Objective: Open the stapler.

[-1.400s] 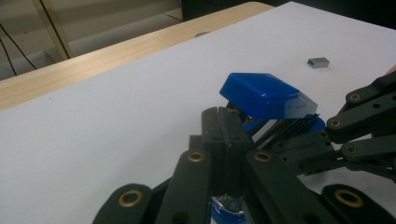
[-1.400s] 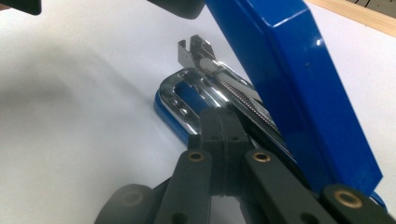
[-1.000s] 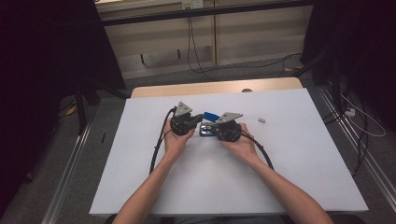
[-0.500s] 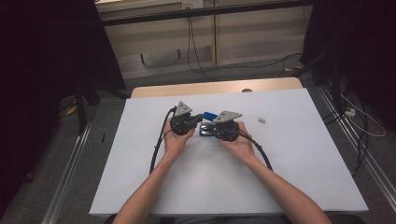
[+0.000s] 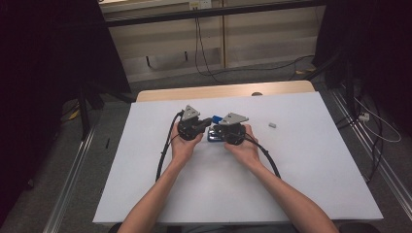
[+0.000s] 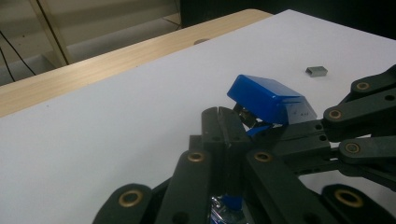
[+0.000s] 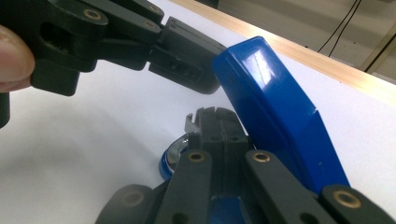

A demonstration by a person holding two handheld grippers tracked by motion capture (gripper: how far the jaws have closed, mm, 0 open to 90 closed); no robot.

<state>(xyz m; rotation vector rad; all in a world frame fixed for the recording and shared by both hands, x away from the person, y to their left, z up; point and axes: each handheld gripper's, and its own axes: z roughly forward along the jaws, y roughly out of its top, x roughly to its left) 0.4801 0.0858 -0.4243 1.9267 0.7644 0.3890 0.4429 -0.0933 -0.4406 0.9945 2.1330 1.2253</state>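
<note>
A blue stapler (image 5: 216,118) lies mid-table with its lid (image 6: 266,98) swung up off the base (image 7: 169,161). My left gripper (image 5: 208,121) comes in from the left, jaws shut, and its tip rests against the lid's underside (image 7: 275,112) in the right gripper view. My right gripper (image 5: 219,131) comes in from the right, jaws shut, its tip (image 7: 215,120) low inside the opened stapler beside a small metal tab (image 7: 189,122). I cannot tell whether either jaw pair pinches a part. In the left gripper view my left gripper (image 6: 224,125) sits just under the lid's hinge.
A small grey strip of staples (image 5: 272,125) lies on the white table top (image 5: 301,174) right of the hands, also seen as staples (image 6: 316,71). A wooden edge (image 5: 218,91) runs along the far side. Cables (image 5: 163,160) trail from both grippers.
</note>
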